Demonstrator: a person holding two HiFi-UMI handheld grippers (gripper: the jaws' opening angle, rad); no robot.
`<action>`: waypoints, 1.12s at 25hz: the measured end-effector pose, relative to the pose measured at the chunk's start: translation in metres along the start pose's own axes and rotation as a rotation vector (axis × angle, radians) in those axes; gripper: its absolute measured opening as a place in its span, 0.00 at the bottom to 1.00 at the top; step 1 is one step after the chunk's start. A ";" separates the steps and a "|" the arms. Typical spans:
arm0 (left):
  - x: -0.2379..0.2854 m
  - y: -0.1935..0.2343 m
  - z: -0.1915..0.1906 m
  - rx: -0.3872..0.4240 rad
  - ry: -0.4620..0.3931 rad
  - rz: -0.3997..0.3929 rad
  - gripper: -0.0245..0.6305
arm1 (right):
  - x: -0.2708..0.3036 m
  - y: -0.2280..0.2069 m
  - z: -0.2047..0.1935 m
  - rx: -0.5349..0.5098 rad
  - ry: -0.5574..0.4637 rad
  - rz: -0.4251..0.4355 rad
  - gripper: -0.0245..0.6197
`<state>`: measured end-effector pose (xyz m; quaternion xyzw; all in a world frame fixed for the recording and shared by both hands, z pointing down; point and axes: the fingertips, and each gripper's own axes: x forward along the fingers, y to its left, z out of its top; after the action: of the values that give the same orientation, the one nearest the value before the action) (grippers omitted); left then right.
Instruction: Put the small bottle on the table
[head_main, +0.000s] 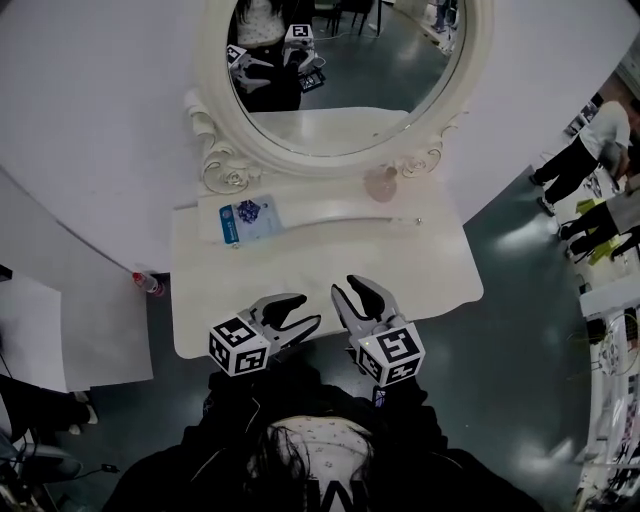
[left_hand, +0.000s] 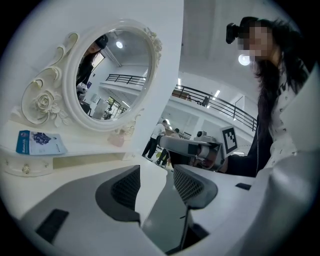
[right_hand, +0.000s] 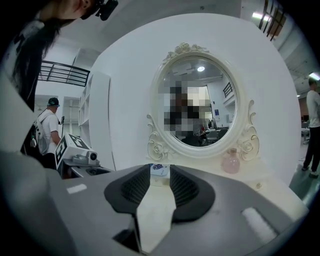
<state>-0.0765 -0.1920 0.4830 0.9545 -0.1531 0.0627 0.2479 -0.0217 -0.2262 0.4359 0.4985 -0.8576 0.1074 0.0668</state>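
Pink, round-bodied small bottle sits on the white table; left gripper and right gripper hold ribbed fingers apart.

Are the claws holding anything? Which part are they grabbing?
Nothing is held. The left gripper and right gripper are open and empty; the small bottle stands beside the mirror.

Overhead and low views, shared mirror

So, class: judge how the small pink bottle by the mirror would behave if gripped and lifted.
The pink bottle looks translucent, perhaps glass: likely rigid, slippery, breakable. Its rounded body under a narrow neck probably stands steady, yet may roll if knocked over.
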 end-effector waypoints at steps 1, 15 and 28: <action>0.001 -0.004 -0.002 -0.001 0.000 0.002 0.36 | -0.005 0.001 0.000 -0.002 -0.005 0.002 0.23; 0.037 -0.132 -0.049 -0.006 -0.045 0.073 0.36 | -0.161 0.001 -0.033 0.015 -0.052 0.034 0.06; 0.032 -0.248 -0.102 -0.037 -0.072 0.136 0.34 | -0.267 0.035 -0.058 0.018 -0.080 0.126 0.05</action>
<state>0.0291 0.0557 0.4650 0.9388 -0.2276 0.0423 0.2551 0.0801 0.0299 0.4290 0.4481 -0.8882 0.0989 0.0210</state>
